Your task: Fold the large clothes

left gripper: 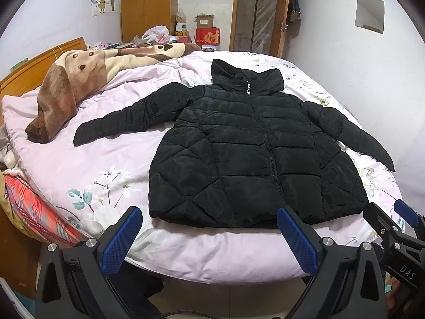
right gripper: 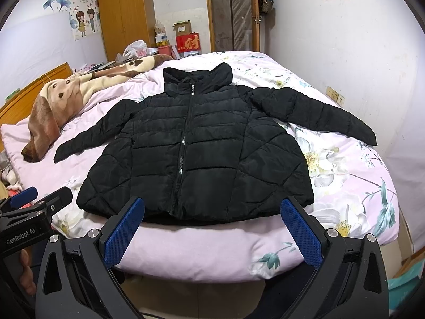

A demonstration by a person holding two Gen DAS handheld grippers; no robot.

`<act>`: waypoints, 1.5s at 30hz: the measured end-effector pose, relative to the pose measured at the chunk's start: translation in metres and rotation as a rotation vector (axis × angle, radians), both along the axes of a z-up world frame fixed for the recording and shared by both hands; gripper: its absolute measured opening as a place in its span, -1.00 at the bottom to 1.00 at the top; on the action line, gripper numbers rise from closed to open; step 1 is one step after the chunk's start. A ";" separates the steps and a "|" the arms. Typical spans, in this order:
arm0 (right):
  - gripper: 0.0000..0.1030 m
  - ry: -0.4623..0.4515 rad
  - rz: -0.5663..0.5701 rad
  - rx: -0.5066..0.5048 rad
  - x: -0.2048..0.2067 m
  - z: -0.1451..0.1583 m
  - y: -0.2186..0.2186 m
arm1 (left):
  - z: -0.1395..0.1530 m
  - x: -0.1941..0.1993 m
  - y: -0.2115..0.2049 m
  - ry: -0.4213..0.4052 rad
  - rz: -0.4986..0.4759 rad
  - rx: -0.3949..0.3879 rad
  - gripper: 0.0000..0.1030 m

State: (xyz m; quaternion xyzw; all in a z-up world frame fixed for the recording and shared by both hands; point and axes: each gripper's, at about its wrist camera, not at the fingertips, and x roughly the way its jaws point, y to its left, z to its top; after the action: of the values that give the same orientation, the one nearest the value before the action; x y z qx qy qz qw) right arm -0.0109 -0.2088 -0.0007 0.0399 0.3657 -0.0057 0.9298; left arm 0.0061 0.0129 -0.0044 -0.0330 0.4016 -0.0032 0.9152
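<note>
Your left gripper [left gripper: 209, 232] has its 2 blue-padded fingers [left gripper: 120, 235] spread wide with nothing between them, hovering off the near edge of the bed [left gripper: 212, 260]. Your right gripper [right gripper: 212, 226] is the same: fingers [right gripper: 301, 230] wide apart, nothing gripped, also short of the mattress edge. In the left wrist view the right gripper sits at 4 o'clock; in the right wrist view the left one sits at 9 o'clock.

The black puffer jacket [left gripper: 249, 148] lies flat on the pink floral bedspread [left gripper: 87, 164], front up, zipped, hood at 12 o'clock, hem toward you and near the bed's front edge. Both sleeves are spread out: 1 sleeve [left gripper: 127, 119] runs toward 9 o'clock, the other [right gripper: 318, 111] toward 2 o'clock in the right wrist view.

Around it:
- A brown and cream plush blanket [left gripper: 79, 79] is heaped at 10 o'clock. Its near end sits close to the left cuff but apart from it.
- A red plaid cloth [left gripper: 34, 212] is at 8 o'clock, at the bed's side.
- Headboard [left gripper: 34, 63] at 10 o'clock.
- Wardrobe [right gripper: 127, 13], white plastic bag [right gripper: 134, 49], stacked boxes [right gripper: 186, 40] and a door [right gripper: 231, 10] are at 12 o'clock beyond the bed.

Nothing lies on the jacket itself.
</note>
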 end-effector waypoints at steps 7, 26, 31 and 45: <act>0.98 0.011 0.003 -0.005 0.004 -0.007 -0.002 | -0.004 0.006 0.003 0.011 0.002 -0.002 0.99; 0.98 0.038 0.037 -0.035 0.048 -0.013 0.018 | -0.021 0.060 0.043 0.050 0.049 -0.047 0.99; 0.98 -0.024 0.112 -0.040 0.083 -0.010 0.038 | -0.030 0.104 0.104 0.074 0.164 -0.071 0.99; 0.98 -0.011 0.287 -0.062 0.207 -0.032 0.118 | -0.082 0.207 0.296 0.081 0.469 -0.304 0.99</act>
State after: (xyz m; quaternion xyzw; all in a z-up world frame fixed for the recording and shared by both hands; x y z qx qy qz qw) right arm 0.1965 -0.0909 -0.0322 -0.0416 0.3622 0.1162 0.9239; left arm 0.2135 0.3092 -0.0863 -0.2622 0.4141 0.1495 0.8587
